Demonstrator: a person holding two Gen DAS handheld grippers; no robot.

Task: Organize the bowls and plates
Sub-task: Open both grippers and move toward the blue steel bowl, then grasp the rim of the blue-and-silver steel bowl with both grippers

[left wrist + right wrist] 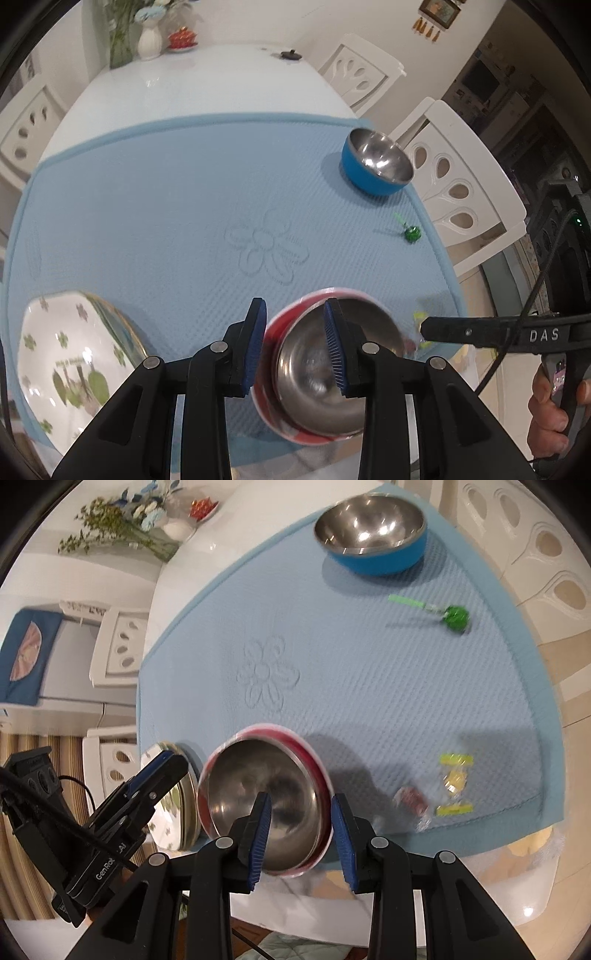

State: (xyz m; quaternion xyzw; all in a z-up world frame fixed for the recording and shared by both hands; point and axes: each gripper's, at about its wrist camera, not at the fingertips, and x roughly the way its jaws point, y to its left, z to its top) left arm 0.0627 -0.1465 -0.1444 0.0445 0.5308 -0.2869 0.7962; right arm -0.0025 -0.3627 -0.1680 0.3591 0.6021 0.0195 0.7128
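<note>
Left wrist view: my left gripper (295, 343) fingers clamp the red bowl (317, 369) rim; clover plate (74, 362) just left, blue bowl (376, 162) well beyond, unstacked.

Right wrist view: my right gripper (301, 834) fingers clamp the red bowl's near rim, off the blue mat (369, 686). Stacking looks barely begun.

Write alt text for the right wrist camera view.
The right gripper clamps the near rim of a tilted red steel-lined bowl above a light blue mat. A blue bowl and wrapped candies lie beyond; the left gripper is at left.
</note>
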